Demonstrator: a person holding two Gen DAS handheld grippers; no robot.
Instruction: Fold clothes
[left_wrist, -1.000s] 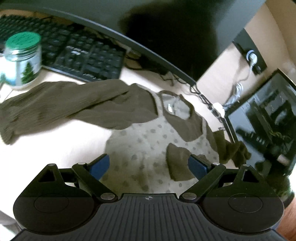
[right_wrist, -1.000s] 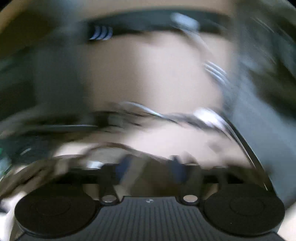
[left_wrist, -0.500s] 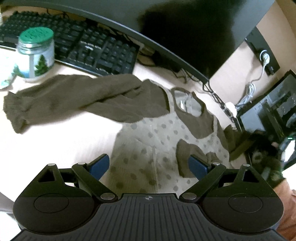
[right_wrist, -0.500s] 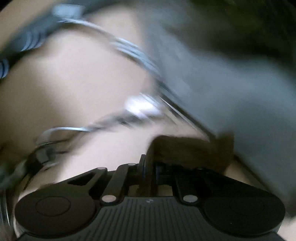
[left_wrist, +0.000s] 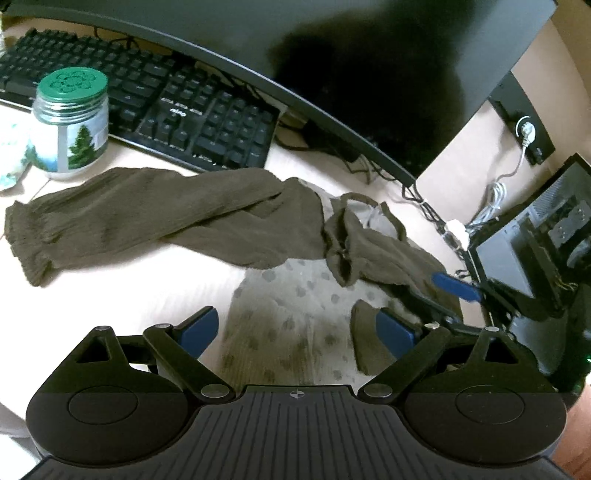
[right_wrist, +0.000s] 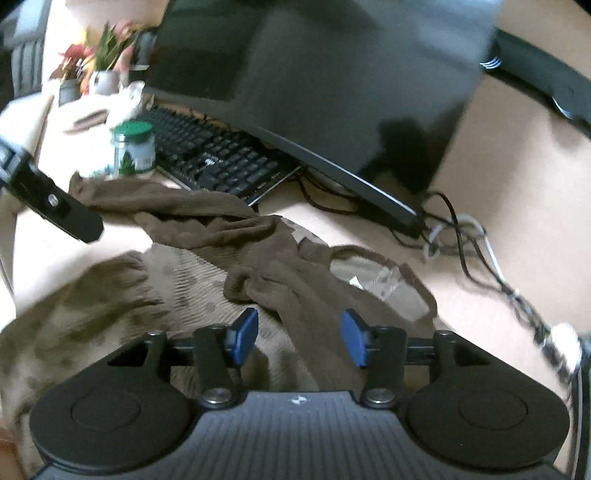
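Soft, limp knit top (left_wrist: 295, 317) will sag, so grip a sleeve cuff (left_wrist: 27, 243); both grippers (left_wrist: 295, 328) (right_wrist: 301, 339) gape empty.

We see a home computer desk (left_wrist: 110, 295): a black keyboard (left_wrist: 155, 107) at 11 o'clock, a curved monitor (left_wrist: 332, 74) at 12, cables (right_wrist: 461, 236) at 3, potted flowers (right_wrist: 96, 55) at 10

Both claws agape (left (left_wrist: 297, 328), right (right_wrist: 300, 338))
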